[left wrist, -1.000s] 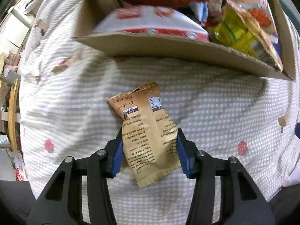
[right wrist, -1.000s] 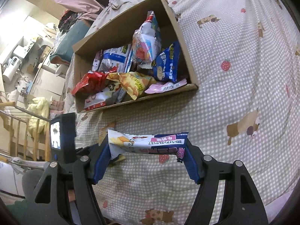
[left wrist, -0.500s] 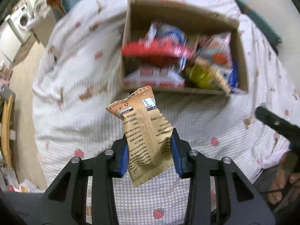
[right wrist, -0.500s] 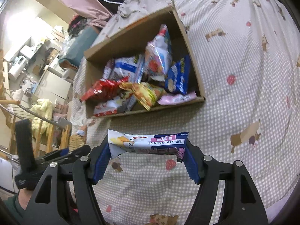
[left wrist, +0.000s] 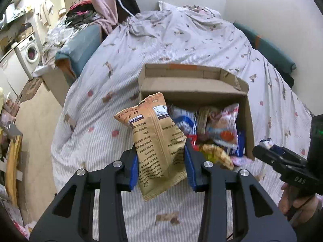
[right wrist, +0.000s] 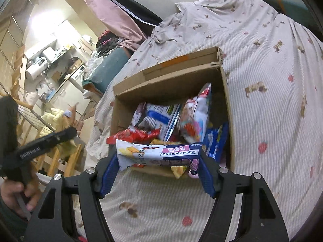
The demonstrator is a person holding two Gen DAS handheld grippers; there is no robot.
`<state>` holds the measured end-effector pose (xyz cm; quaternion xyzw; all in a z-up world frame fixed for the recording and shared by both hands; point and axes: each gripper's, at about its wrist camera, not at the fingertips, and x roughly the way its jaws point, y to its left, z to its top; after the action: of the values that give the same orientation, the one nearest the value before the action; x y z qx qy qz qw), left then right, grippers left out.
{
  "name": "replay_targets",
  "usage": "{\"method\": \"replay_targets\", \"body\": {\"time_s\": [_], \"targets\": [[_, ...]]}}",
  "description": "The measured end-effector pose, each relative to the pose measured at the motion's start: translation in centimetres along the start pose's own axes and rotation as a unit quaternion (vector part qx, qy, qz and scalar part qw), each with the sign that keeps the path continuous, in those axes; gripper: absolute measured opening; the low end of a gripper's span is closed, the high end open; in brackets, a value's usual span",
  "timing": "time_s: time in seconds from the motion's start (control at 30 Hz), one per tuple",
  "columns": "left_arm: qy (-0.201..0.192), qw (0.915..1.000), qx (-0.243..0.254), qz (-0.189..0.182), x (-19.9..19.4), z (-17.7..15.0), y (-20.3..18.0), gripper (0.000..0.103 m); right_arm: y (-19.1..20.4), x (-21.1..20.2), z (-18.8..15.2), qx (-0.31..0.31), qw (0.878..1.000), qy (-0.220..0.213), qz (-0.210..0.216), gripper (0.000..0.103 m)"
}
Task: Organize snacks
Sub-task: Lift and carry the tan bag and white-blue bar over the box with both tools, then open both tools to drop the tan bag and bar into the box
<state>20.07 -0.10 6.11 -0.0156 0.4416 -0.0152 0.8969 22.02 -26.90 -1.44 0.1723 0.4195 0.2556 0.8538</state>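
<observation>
Transport step in hand: two snack packets are being carried toward the open brown cardboard box [left wrist: 247,109] on the bed with the striped, strawberry-print cover [left wrist: 97,133]. Left gripper [left wrist: 161,165]: jaws narrowed and clamped on the tan paper-look snack pouch with printed back label [left wrist: 157,141], held upright in the air, in front of the box's near-left corner. The jaws have just been closing, with the pouch between them. Right gripper [right wrist: 159,169]: jaws fairly wide, clamped end to end on the white-and-purple snack packet [right wrist: 159,154], held crosswise above the box's near wall. Box is already loaded with assorted bags. Next move, as judged: each packet is to be brought over a free gap inside, lowered, then released; pouch tilt should be watched.
</observation>
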Motion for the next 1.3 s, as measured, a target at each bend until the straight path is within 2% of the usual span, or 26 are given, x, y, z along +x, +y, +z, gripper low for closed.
{"method": "replay_targets", "body": {"time_s": [0.23,0.33,0.6,0.93,1.0,1.03,1.07,1.13,1.17,1.2,1.3], "targets": [[0.01,0.9999,0.005,-0.01,3.9,2.4,-1.9,0.034,-1.1,2.1,2.1,0.011,1.0,-0.005,0.013,0.073],[0.018,0.9996,0.016,-0.017,5.9,2.8,-3.2,0.035,-1.4,3.3,3.1,0.009,1.0,-0.004,0.006,0.073],[0.022,0.9996,0.015,-0.005,9.3,3.6,-4.1,0.035,-0.9,5.7,5.8,0.006,0.999,-0.001,0.033,0.073],[0.038,0.9993,-0.002,-0.006,11.0,3.3,-3.3,0.037,-0.7,6.1,6.0,0.008,0.999,0.005,0.042,0.076],[0.038,0.9993,-0.004,-0.007,10.9,3.2,-3.1,0.037,-0.6,6.0,5.9,0.004,0.999,0.001,0.044,0.079],[0.033,0.9994,-0.004,-0.006,10.7,3.1,-3.1,0.038,-0.6,6.0,6.0,0.004,0.999,-0.001,0.045,0.084],[0.028,0.9996,-0.003,-0.002,10.5,3.1,-3.1,0.042,-0.6,5.8,6.0,0.004,0.999,-0.007,0.045,0.087],[0.014,0.9998,-0.002,0.014,10.0,3.1,-2.9,0.057,-0.6,5.3,6.0,0.002,0.999,-0.025,0.038,0.102],[0.008,0.9998,-0.006,0.016,9.6,3.1,-2.7,0.072,-0.6,5.0,6.0,0.002,0.999,-0.029,0.038,0.103],[0.002,0.9998,-0.013,0.017,9.2,3.1,-2.4,0.079,-0.6,4.8,6.0,0.002,0.999,-0.032,0.04,0.103],[-0.013,0.9993,-0.025,0.025,8.0,3.1,-1.8,0.08,-0.2,3.7,6.0,-0.007,0.998,-0.047,0.033,0.103]]}}
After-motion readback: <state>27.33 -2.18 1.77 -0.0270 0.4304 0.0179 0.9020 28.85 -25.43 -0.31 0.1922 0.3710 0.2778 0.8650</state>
